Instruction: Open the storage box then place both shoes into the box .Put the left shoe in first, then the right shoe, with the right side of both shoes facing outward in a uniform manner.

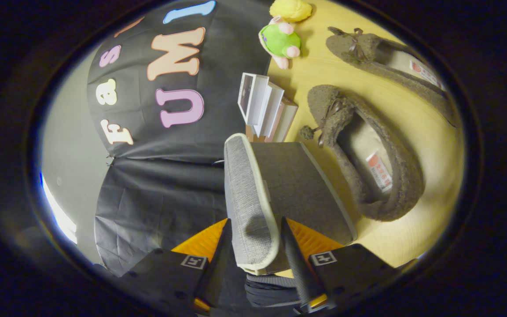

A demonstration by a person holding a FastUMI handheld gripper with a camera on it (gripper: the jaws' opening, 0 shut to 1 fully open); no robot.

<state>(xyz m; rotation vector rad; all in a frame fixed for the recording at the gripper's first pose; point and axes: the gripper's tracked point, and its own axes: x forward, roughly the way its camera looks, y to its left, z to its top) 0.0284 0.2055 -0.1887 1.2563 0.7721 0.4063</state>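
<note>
The gripper [253, 246] has its fingers [295, 255] pinched on the grey fabric lid [251, 193] of the storage box [297, 189]: the lid's padded, pale-trimmed edge sits between them, one finger on each face, both appear to press. The camera is rolled, so the desk [412, 132] reads as running up the side of the view, and the lid's long axis runs straight away from the fingers, toward the booth wall. The box body lies immediately beside the lid on the desk side; its opening is hidden behind the lid, so how far it is open cannot be judged. Judgement: box-opening step in hand, lid swung up but not yet released. Both shoes, brown fuzzy slippers w/ bows, lie on the desk beyond the box, on the side away from the wall. Near shoe [363, 158] is just beside the box, nearly parallel to it; far shoe [390, 66] is past it, approx. parallel, separated by bare desk. Which is left vs. right cannot be told. Obstacles: a stack of small books [264, 108] stands at the box's far end, touching or nearly so; a green plush toy [280, 42] and a yellow one [291, 9] sit beyond. Open room for moving is the bare desk between the shoes and beside the near shoe's heel.
</note>
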